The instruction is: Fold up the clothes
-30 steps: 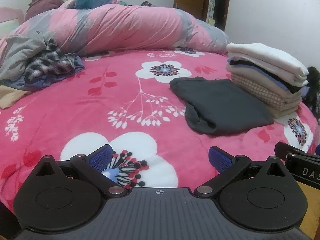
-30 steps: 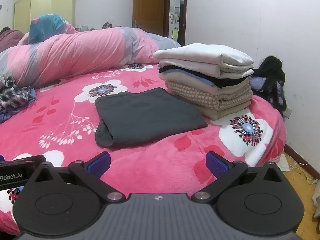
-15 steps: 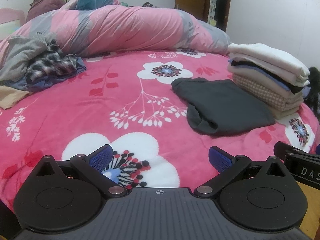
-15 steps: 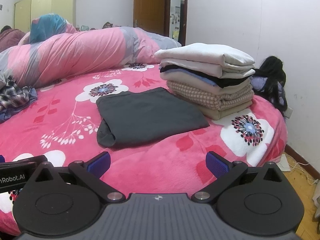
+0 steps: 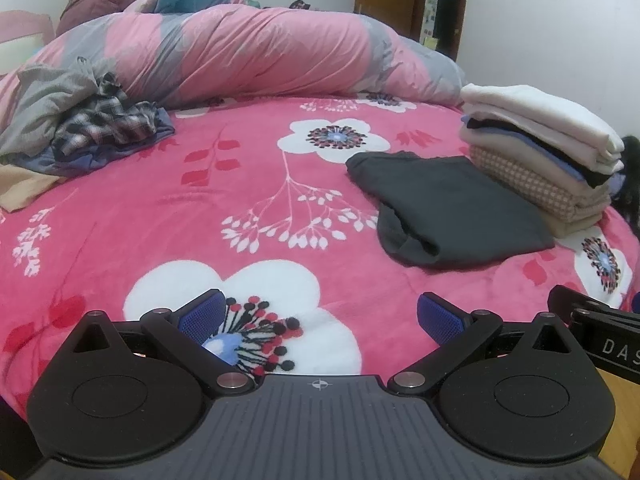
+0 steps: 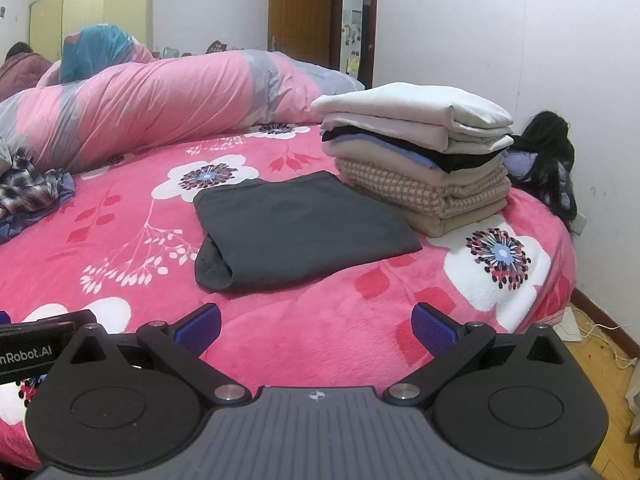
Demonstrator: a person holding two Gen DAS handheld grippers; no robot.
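A folded dark grey garment (image 5: 448, 208) (image 6: 296, 224) lies flat on the pink flowered bedspread (image 5: 248, 200) (image 6: 352, 320), beside a stack of folded clothes (image 5: 544, 156) (image 6: 424, 156) topped by a white piece. A heap of unfolded clothes (image 5: 80, 128) (image 6: 28, 192), grey, plaid and blue, sits at the far left. My left gripper (image 5: 320, 316) hovers open near the bed's front edge, left of the garment, with nothing between its blue pads. My right gripper (image 6: 316, 322) is also open and empty, just in front of the garment.
A rolled pink and grey duvet (image 5: 248, 52) (image 6: 160, 100) lies across the back of the bed. A dark bag (image 6: 552, 164) rests against the right wall. A wooden door (image 6: 304, 16) and a yellow wardrobe (image 6: 92, 12) stand behind. Cables (image 6: 600, 328) lie on the wooden floor.
Both views have shifted slightly: the dark garment and stack sit a little further right and lower in frame. Both grippers stay open and empty.
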